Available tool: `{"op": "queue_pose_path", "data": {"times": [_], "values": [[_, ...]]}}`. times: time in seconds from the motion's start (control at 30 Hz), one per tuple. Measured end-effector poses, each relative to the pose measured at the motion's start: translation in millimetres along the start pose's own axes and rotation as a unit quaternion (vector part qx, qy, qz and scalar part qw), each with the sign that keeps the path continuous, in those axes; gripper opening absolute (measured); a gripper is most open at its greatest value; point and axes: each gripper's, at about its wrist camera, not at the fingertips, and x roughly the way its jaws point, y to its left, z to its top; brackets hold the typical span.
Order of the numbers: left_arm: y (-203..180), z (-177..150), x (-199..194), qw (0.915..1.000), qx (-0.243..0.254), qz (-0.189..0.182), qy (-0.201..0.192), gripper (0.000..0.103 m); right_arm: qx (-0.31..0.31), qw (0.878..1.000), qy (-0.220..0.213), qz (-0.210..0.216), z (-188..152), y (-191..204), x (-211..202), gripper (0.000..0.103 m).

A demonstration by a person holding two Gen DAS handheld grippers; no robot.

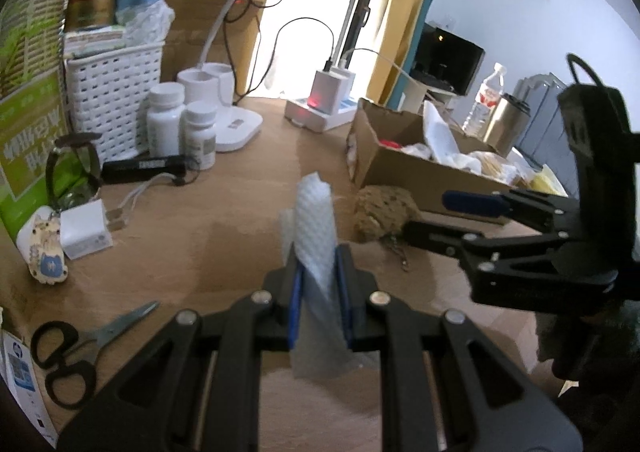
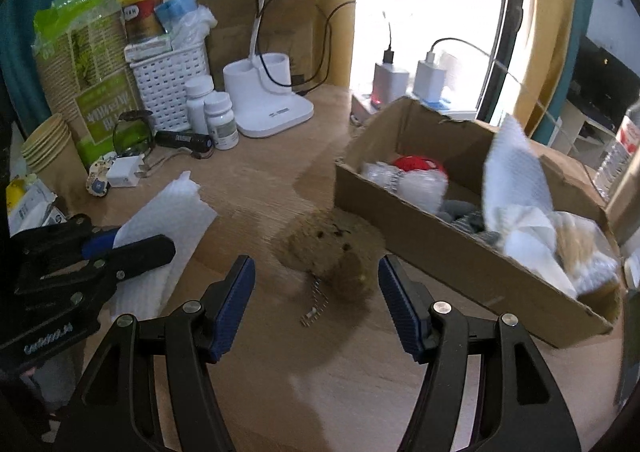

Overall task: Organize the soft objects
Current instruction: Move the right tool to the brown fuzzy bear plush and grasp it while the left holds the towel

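Near the tabletop's right edge, your spread right gripper (image 2: 316,304) straddles the plush toy (image 2: 328,248); left gripper (image 1: 318,284) clamps foam sheet (image 1: 314,220). Close, then box (image 2: 460,252) it.

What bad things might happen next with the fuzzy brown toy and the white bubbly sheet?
The open right gripper might snag the brown plush toy's dangling metal chain. The foam sheet held by the left gripper is floppy and may catch on the cardboard box rim.

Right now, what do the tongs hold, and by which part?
Left tongs grip the white foam sheet near its lower end. Right tongs are open, holding nothing.
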Motion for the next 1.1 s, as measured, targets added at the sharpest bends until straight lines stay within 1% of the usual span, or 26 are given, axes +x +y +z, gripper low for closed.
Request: {"op": "queue_pose_path", "data": {"times": [0.17,0.3,0.37,0.4,0.57,0.73,0.87,0.9,0.93,0.97,1.1], "values": [[7.1,-0.7,0.4,0.9999,-0.011,0.000,-0.003,0.016,-0.001,1.000,0.020,-0.005,3.8,3.1,18.5,0.067],[2.8,-1.0,3.9,0.9999,-0.002,-0.011,0.007,0.016,0.037,0.999,0.029,0.004,6.4,-1.4,31.6,0.068],[1.7,-1.2,5.9,0.9998,-0.001,-0.015,0.010,0.016,0.046,0.999,0.029,0.001,7.9,-2.1,35.1,0.071],[2.3,-0.7,6.8,0.9998,-0.004,-0.017,0.010,0.016,0.048,0.998,0.028,-0.001,9.2,-2.3,36.5,0.071],[6.9,-1.2,5.6,0.9996,-0.016,-0.020,0.007,0.016,0.037,0.998,0.033,-0.023,14.8,0.0,44.8,0.071],[10.6,-1.5,6.9,0.9993,-0.023,-0.029,0.010,0.016,0.035,0.998,0.040,-0.025,15.2,-0.4,49.4,0.071],[11.7,-1.6,6.4,0.9993,-0.026,-0.027,0.007,0.016,0.028,0.998,0.042,-0.029,15.6,1.1,53.0,0.071],[12.0,-1.8,5.8,0.9993,-0.026,-0.026,0.006,0.016,0.023,0.998,0.044,-0.034,14.7,1.3,55.6,0.069],[12.6,-2.0,5.4,0.9993,-0.028,-0.025,0.005,0.016,0.021,0.998,0.043,-0.038,13.9,1.7,55.4,0.065],[13.6,-2.2,4.9,0.9992,-0.030,-0.024,0.004,0.016,0.017,0.998,0.039,-0.044,13.3,1.9,55.0,0.059],[14.8,-3.5,4.8,0.9991,-0.033,-0.025,0.005,0.016,0.014,0.998,0.035,-0.049,11.4,-0.1,52.2,0.050]]}}
